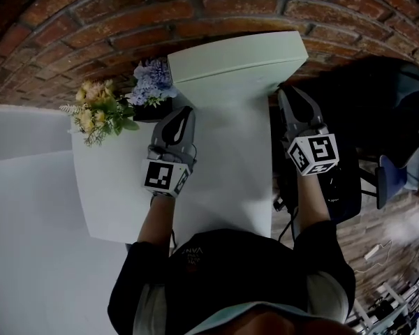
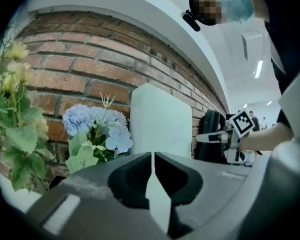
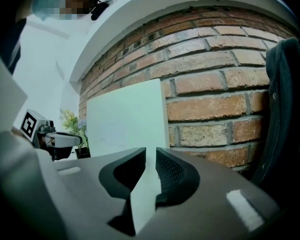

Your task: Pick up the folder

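A pale green folder (image 1: pixel 237 58) stands upright at the far end of the white table (image 1: pixel 223 180), leaning on the brick wall (image 1: pixel 91 33). My left gripper (image 1: pixel 185 112) hovers over the table, short of the folder's left part, and points at it. Its jaws meet with nothing between them. In the left gripper view the folder (image 2: pixel 160 119) rises just beyond the left gripper (image 2: pixel 153 156). My right gripper (image 1: pixel 288 93) is at the table's right edge, near the folder's right lower corner. In the right gripper view its jaws (image 3: pixel 150 154) stand a narrow gap apart and hold nothing, with the folder (image 3: pixel 125 119) ahead.
A yellow bouquet (image 1: pixel 98 110) and blue flowers (image 1: pixel 152 82) in a dark pot stand at the table's far left, next to the folder. A dark chair (image 1: pixel 384 110) and a black bag (image 1: pixel 335 194) sit right of the table. White panels (image 1: pixel 28 187) lie to the left.
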Tool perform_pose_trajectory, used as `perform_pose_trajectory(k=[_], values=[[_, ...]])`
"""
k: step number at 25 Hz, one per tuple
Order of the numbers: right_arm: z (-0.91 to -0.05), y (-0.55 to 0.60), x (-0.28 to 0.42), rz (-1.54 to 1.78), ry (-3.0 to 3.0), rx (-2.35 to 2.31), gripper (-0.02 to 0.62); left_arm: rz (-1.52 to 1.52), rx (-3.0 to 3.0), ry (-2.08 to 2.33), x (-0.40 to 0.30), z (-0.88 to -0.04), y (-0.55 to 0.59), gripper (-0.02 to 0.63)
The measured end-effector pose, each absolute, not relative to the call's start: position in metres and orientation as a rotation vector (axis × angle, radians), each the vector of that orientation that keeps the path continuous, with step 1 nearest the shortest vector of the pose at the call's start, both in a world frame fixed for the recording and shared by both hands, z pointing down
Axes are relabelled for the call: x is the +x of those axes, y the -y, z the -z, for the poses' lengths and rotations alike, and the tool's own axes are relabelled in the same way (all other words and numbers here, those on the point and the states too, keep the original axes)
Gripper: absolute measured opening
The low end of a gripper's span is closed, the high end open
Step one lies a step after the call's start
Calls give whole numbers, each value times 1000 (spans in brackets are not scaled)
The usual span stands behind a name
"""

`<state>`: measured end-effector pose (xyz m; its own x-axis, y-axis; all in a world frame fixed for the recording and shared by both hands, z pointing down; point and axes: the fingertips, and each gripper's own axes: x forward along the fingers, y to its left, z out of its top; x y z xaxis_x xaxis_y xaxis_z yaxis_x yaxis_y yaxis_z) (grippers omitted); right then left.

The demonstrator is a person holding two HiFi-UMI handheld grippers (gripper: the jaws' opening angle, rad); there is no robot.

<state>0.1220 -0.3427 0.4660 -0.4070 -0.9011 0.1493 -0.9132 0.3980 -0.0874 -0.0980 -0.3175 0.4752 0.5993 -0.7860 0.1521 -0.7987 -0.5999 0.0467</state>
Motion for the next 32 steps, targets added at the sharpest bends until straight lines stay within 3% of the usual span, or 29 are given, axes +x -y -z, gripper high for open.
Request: perform_pose_trajectory(k=[12, 21, 26, 32], values=[[-486, 357, 122, -258, 2562, 1571, 217, -208, 2658, 1349, -98, -499, 327, 61], [-502, 366, 117, -266, 2587, 1459, 322, -232, 2666, 1296, -89, -514, 336, 189], [-504, 372, 111, -252, 2625, 1379, 337, -244, 2674, 1286, -85, -519, 342, 252], [-505, 379, 109, -235, 2643, 1337, 350, -241, 2675, 1297, -82, -519, 351, 264]])
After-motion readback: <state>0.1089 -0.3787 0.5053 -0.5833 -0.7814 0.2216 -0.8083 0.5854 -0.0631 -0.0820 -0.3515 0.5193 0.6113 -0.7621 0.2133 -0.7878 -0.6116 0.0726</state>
